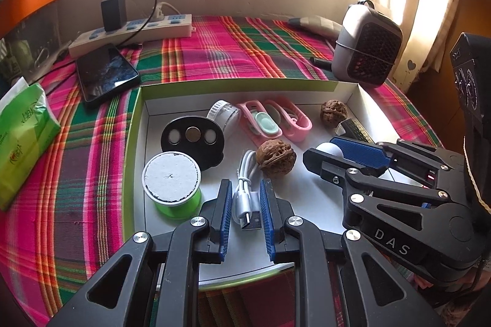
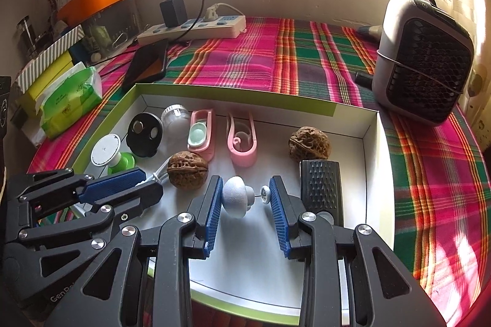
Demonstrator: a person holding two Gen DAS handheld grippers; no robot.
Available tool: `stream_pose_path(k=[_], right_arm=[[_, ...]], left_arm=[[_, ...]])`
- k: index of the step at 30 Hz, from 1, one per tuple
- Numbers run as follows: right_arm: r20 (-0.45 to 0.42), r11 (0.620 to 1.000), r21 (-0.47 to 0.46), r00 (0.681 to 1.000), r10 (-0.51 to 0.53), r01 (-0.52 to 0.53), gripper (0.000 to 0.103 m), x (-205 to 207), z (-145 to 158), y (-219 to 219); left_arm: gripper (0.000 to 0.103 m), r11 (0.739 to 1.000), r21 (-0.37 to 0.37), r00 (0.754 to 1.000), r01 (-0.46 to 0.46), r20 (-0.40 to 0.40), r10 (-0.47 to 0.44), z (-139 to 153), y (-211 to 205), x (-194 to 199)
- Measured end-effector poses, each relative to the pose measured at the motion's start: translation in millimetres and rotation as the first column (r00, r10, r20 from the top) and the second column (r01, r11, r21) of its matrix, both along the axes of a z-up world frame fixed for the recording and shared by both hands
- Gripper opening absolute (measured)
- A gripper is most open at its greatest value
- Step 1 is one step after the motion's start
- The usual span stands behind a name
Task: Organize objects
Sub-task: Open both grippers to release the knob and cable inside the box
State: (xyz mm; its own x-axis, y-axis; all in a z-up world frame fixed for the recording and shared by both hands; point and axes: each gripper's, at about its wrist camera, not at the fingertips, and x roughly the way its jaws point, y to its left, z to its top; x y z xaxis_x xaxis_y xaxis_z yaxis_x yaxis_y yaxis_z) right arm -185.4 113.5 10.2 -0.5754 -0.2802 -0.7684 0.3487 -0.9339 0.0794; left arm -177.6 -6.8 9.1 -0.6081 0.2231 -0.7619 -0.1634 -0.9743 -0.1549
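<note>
Nearest, inside the white box [image 1: 373, 99] with its green rim: left gripper [image 1: 245, 204] angled down over the near edge, blue pads [image 1: 225, 213] pressed against a bundled white USB cable [image 1: 245, 198], long axis running away from the near edge, metal plug pointing back toward that edge. Beside it, toward the box's right half, right gripper [image 2: 245, 198] tilted down likewise, fingers [image 2: 214, 204] clamped across a small white knob on a thin pin [image 2: 237, 198], its axis lying crosswise between the 2 pads, round head against the left pad, small cap against the right. Just right of that, near the box's right wall, a black textured bar [image 2: 320, 188], long axis pointing toward the far wall. Mid-box, 2 walnuts [image 2: 187, 170], 1 close to the left gripper, the other nearer the right wall. Along the left wall, a green spool with a white top [image 1: 172, 181] and a black disc with 3 round insets [image 1: 192, 139]. Nearer the far wall, a clear white-capped vial [image 1: 222, 115] and 2 pink clips [image 2: 242, 139], lengthwise toward the far wall. Beyond the box, on the plaid cloth [image 1: 214, 50]: a dark phone [image 1: 107, 75], a power strip with a charger [image 1: 132, 32], a green tissue pack [image 1: 24, 142] and a small grey heater [image 2: 423, 60].
</note>
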Motion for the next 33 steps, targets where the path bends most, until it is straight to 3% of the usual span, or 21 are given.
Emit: stream_pose_path(k=[14,19,33], right_arm=[[0.005,1.000,0.001,1.000,-0.010,0.010,0.034,1.5,-2.0,0.2],[0.001,1.000,-0.007,1.000,-0.018,0.018,0.045,4.9,0.5,1.5],[-0.031,0.999,-0.013,0.999,-0.043,0.043,0.046,28.1,12.9,9.0]], left_arm=[[0.017,1.000,-0.020,1.000,-0.007,0.005,0.007,-0.8,1.7,1.0],[0.018,0.999,-0.043,1.000,-0.025,0.002,0.025,0.6,2.0,4.0],[0.020,0.997,-0.060,0.998,-0.058,-0.041,0.056,16.3,-0.1,29.3]])
